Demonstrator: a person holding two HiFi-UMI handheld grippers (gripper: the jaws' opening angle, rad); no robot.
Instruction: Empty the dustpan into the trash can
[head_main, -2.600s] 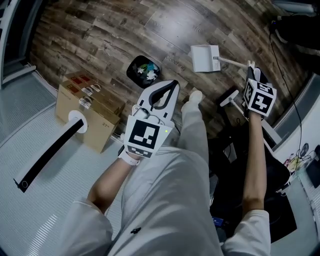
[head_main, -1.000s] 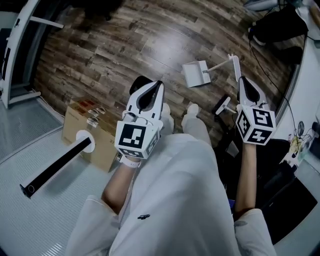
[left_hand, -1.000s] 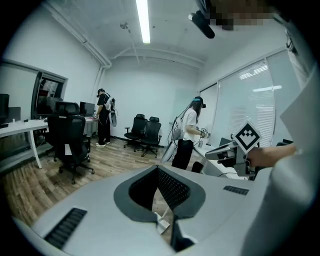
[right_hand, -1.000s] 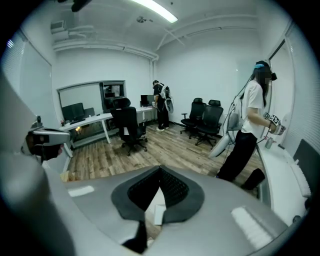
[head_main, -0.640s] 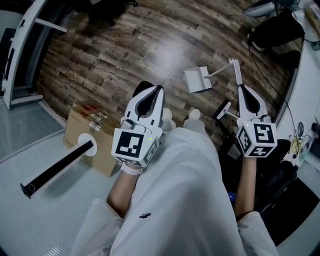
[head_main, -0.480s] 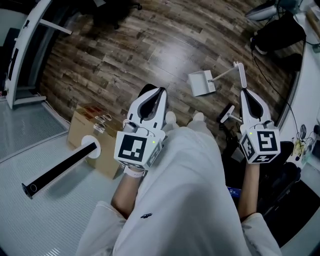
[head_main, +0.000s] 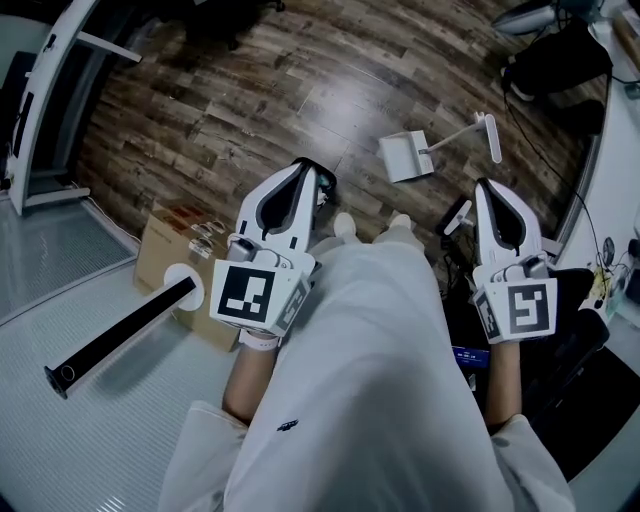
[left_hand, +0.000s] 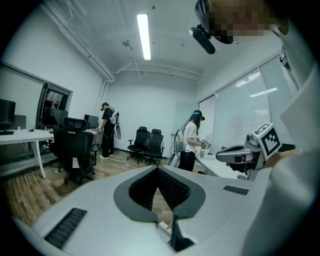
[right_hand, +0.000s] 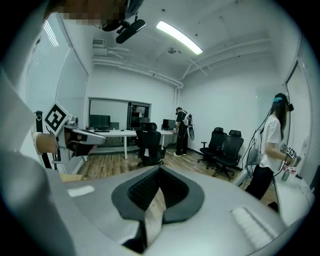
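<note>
The white dustpan (head_main: 404, 157) lies on the wood floor, its long handle (head_main: 470, 129) stretching to the right, with nothing holding it. Only a dark sliver of the black trash can (head_main: 326, 186) shows, because my left gripper (head_main: 300, 168) covers the rest. That gripper is shut and empty, held up over the person's left leg. My right gripper (head_main: 491, 187) is also shut and empty, on the near side of the dustpan handle and apart from it. In both gripper views the jaws point out across the office, and the dustpan and can do not show there.
A cardboard box (head_main: 165, 262) stands at the left beside a black tube with a white disc (head_main: 120, 335). A small broom head (head_main: 455, 214) lies by the person's right foot. Office chairs (left_hand: 75, 150) and standing people (right_hand: 272, 145) fill the room beyond.
Both grippers have risen towards the head camera. The right one has drawn back from the dustpan handle. The left one now hides the trash can. The dustpan stays on the floor.
</note>
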